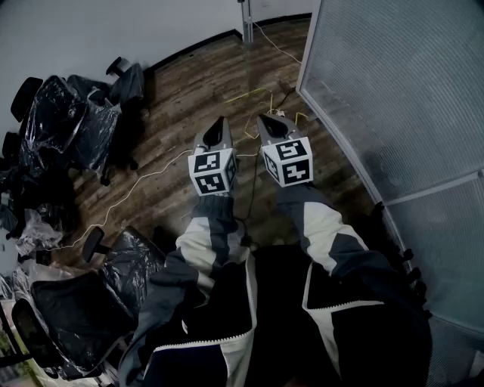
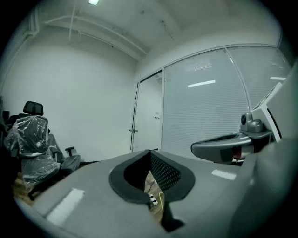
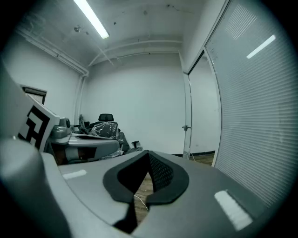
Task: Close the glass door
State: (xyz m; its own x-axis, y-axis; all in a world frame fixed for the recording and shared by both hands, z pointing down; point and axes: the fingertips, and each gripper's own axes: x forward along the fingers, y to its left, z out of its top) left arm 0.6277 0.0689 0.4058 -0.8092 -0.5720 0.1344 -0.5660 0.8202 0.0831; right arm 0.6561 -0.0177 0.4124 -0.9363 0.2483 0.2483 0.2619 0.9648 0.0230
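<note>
Both grippers are held side by side above the wooden floor, well short of the door. My left gripper [image 1: 218,122] [image 2: 150,153] is shut with nothing between its jaws. My right gripper [image 1: 266,119] [image 3: 148,153] is shut and empty too. The glass door [image 2: 149,114] [image 3: 201,116] stands ahead at the end of the frosted glass wall [image 1: 393,91]. Its metal handle [image 2: 133,131] [image 3: 186,127] sits on a vertical bar at the door's edge. Neither gripper touches the door or the handle. In the head view only the door's post [image 1: 246,23] shows at the top.
Office chairs wrapped in plastic [image 1: 68,128] crowd the left side, with another chair [image 1: 91,302] close at the lower left. A white cable [image 1: 151,178] and a yellow cable [image 1: 257,94] lie across the wooden floor ahead. The person's sleeves [image 1: 212,234] fill the lower middle.
</note>
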